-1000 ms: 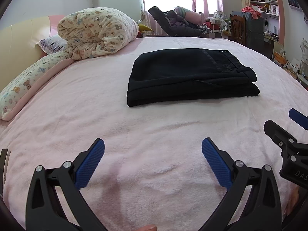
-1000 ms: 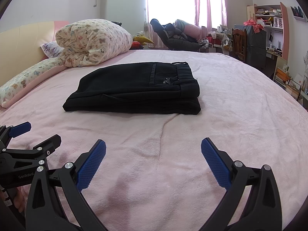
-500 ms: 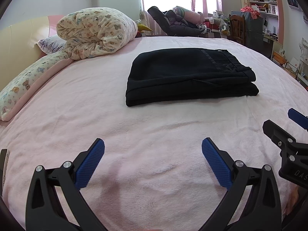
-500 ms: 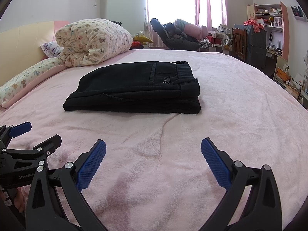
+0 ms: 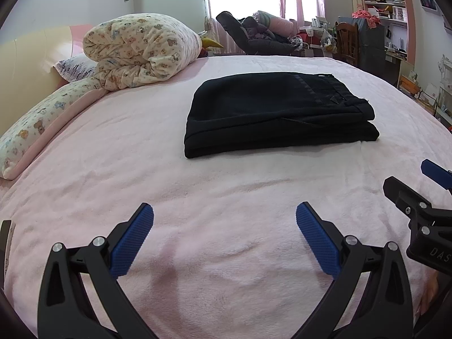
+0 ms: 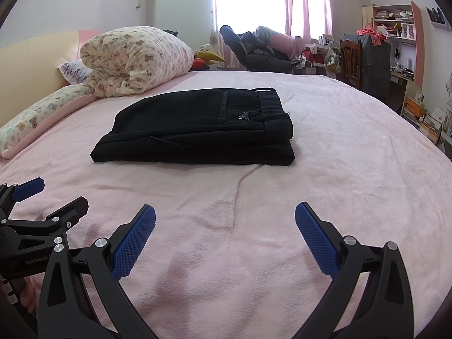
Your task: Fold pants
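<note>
The black pants (image 5: pixel 279 113) lie folded in a stack on the pink bed (image 5: pixel 226 186), well ahead of both tongs. The left tongs (image 5: pixel 224 237) and right tongs (image 6: pixel 225 237) stand spread wide, holding nothing. Frame edges cut off their handles; the pants' inner layers are hidden.

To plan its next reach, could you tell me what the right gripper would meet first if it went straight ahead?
Probably the near folded edge of the black pants, after bare pink blanket; the right gripper is open and empty.
</note>
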